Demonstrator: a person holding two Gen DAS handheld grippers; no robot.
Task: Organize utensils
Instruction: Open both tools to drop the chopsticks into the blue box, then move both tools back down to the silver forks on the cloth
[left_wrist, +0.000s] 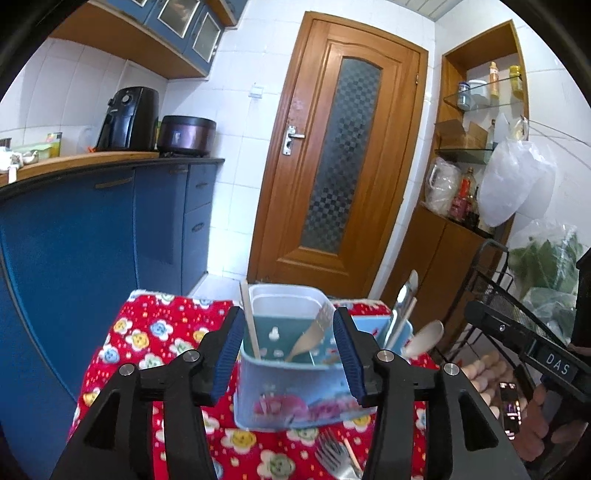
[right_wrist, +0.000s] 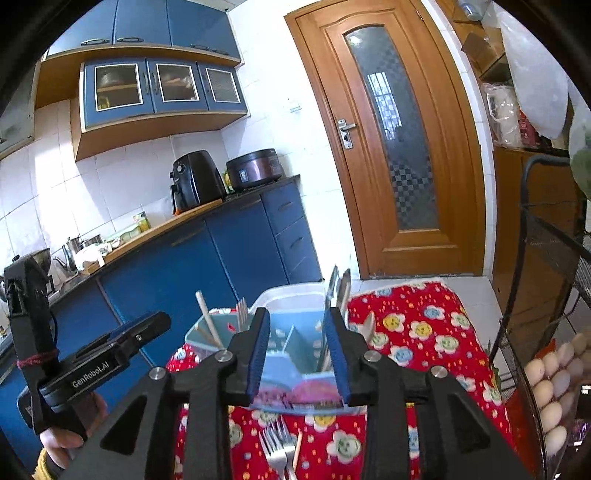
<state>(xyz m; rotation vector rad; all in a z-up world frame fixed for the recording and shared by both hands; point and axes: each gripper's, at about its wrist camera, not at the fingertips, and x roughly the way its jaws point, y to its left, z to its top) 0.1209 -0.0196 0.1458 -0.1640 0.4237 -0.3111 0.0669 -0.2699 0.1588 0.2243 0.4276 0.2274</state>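
Note:
A light blue utensil holder (left_wrist: 295, 387) with compartments stands on the red flowered cloth (left_wrist: 147, 332); it also shows in the right wrist view (right_wrist: 291, 354). It holds a chopstick (left_wrist: 250, 325), a wooden fork (left_wrist: 310, 334), metal utensils (left_wrist: 402, 306) and a spoon (left_wrist: 424, 338). A metal fork (left_wrist: 332, 454) and a chopstick lie on the cloth in front of it; the forks also show in the right wrist view (right_wrist: 277, 450). My left gripper (left_wrist: 288, 332) is open, its fingers on either side of the holder's top. My right gripper (right_wrist: 297, 332) is open and empty above the holder.
A clear plastic box (left_wrist: 284, 295) sits behind the holder. A black wire rack (right_wrist: 546, 295) with eggs (right_wrist: 554, 398) stands on the right. Blue cabinets (left_wrist: 92, 240) are on the left, a wooden door (left_wrist: 340, 147) behind.

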